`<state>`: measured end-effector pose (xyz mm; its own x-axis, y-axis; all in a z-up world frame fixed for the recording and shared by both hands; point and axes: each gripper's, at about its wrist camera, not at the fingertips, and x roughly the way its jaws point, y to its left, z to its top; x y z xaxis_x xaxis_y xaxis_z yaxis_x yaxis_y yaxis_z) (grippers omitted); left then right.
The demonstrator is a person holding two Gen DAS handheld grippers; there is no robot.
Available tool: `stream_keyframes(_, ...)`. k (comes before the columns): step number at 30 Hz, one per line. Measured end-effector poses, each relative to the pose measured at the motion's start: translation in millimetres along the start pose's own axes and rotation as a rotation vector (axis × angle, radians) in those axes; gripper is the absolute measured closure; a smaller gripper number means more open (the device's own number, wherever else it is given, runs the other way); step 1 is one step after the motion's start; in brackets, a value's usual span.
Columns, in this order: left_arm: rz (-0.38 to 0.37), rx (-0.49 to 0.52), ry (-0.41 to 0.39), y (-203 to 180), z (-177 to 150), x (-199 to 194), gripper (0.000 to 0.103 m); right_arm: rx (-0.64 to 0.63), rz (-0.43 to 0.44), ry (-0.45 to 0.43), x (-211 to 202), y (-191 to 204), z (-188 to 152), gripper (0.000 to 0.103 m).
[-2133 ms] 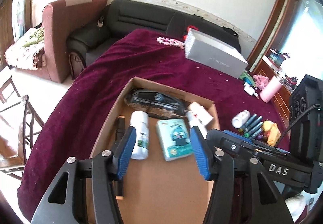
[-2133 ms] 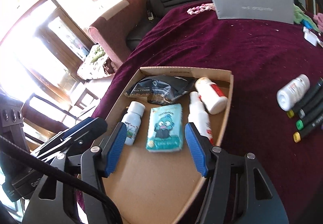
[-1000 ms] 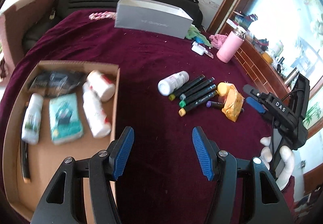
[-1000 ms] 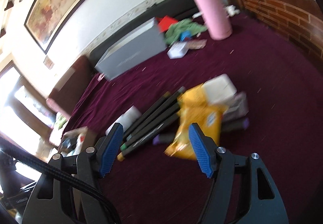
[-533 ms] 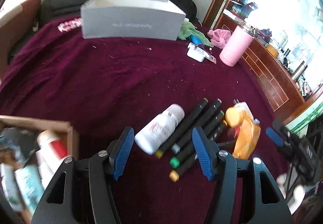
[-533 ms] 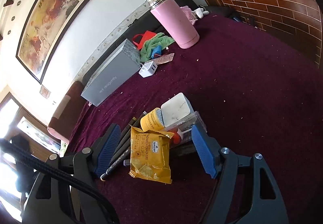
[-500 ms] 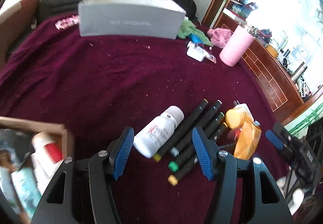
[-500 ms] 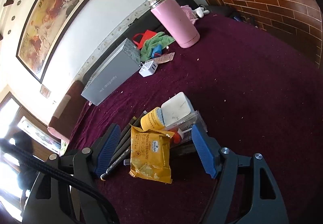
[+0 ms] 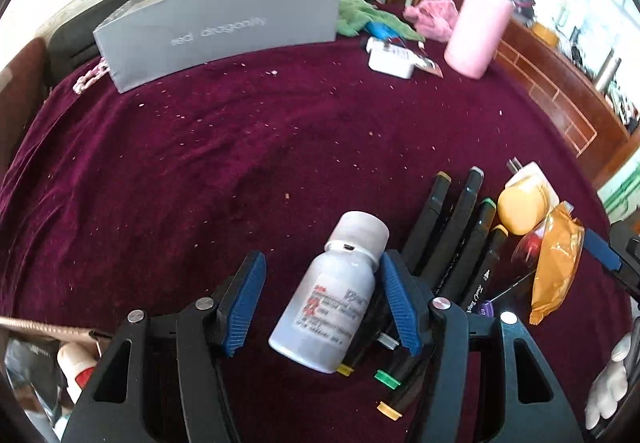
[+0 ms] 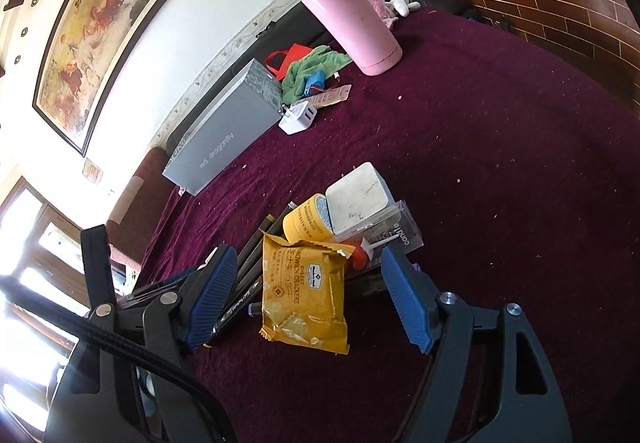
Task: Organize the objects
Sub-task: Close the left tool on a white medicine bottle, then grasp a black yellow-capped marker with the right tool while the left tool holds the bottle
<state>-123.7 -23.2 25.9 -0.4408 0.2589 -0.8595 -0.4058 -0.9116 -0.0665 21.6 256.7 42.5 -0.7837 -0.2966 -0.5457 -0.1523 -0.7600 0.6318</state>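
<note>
**Two claws, two targets**

Left wrist view: the left claw (image 9: 322, 297) gapes wide around a white pill bottle (image 9: 334, 299) lying on the maroon table (image 9: 200, 163), beside markers (image 9: 456, 239).

Right wrist view: the right claw (image 10: 306, 297), wide open and empty, straddles a yellow cracker packet (image 10: 304, 299).

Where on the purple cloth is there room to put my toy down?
The wide bare stretch between the grey box and the white bottle is free. It is crowded beside the markers, the cracker packet and the yellow jar.
</note>
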Motion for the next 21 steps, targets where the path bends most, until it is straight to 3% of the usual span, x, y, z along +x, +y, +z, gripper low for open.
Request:
stream_keyframes(1,-0.018,0.004,0.005,-1,1,1,0.069,-0.002,0.001,0.006,1,0,-1,0.028)
stream_keyframes(3,-0.008,0.009,0.017,-4,0,2,0.073,-0.003,0.002,0.016,3,1,-2,0.028)
stream_keyframes(11,0.025,-0.038,0.012,-2,-21,-13,0.073,-0.014,-0.009,0.04,7,2,-6,0.028)
stream_keyframes(21,-0.033,-0.098,-0.031,-9,-66,-57,0.074,-0.016,-0.029,0.062,11,1,-8,0.028)
